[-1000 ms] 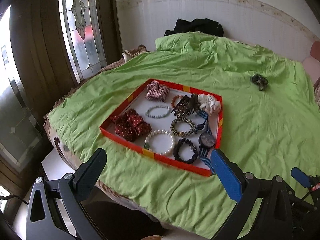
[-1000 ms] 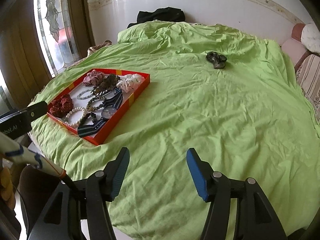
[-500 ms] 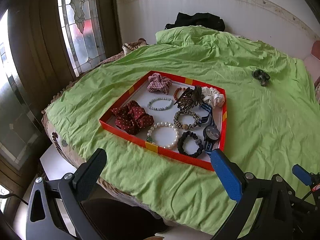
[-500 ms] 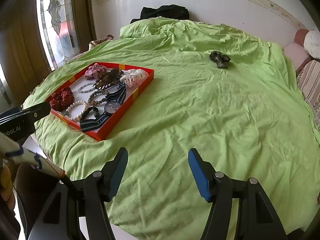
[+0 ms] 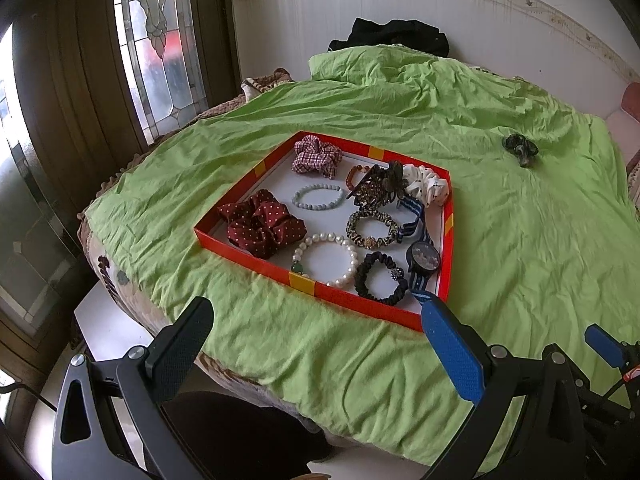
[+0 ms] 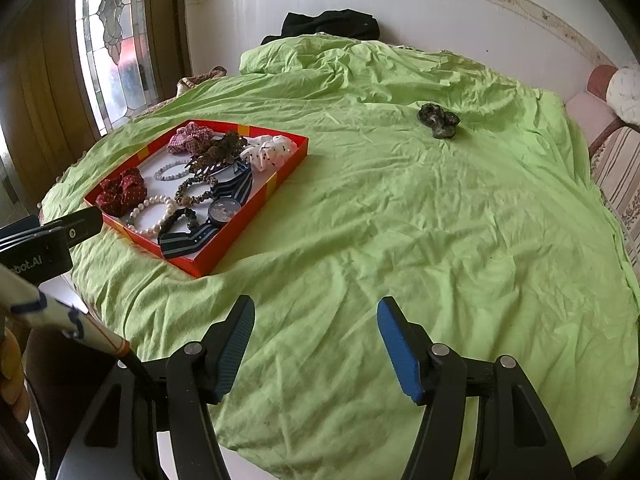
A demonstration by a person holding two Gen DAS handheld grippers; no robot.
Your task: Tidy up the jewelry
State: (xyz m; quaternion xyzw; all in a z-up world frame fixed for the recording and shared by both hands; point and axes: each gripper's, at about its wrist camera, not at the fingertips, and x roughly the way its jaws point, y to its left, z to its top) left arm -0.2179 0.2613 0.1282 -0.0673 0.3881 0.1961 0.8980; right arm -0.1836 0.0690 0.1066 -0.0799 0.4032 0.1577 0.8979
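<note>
I hold both claws spread and empty over the near edge of the bed (image 6: 400, 208): left claw (image 5: 316, 336) facing the red tray (image 5: 372, 308), right claw (image 6: 316, 340) over bare sheet. One dark scrunchie (image 6: 437, 120) lies alone, well apart from the tray. I judge it light, soft and squashy, so I would pinch across its bunched fabric; it should compress, not slip.

Sheet (image 6: 400, 208) matt wrinkled cloth; tray (image 5: 256, 258) smooth card w/ glossy pearl bracelet (image 5: 325, 260); fabric scrunchie (image 5: 262, 228).
</note>
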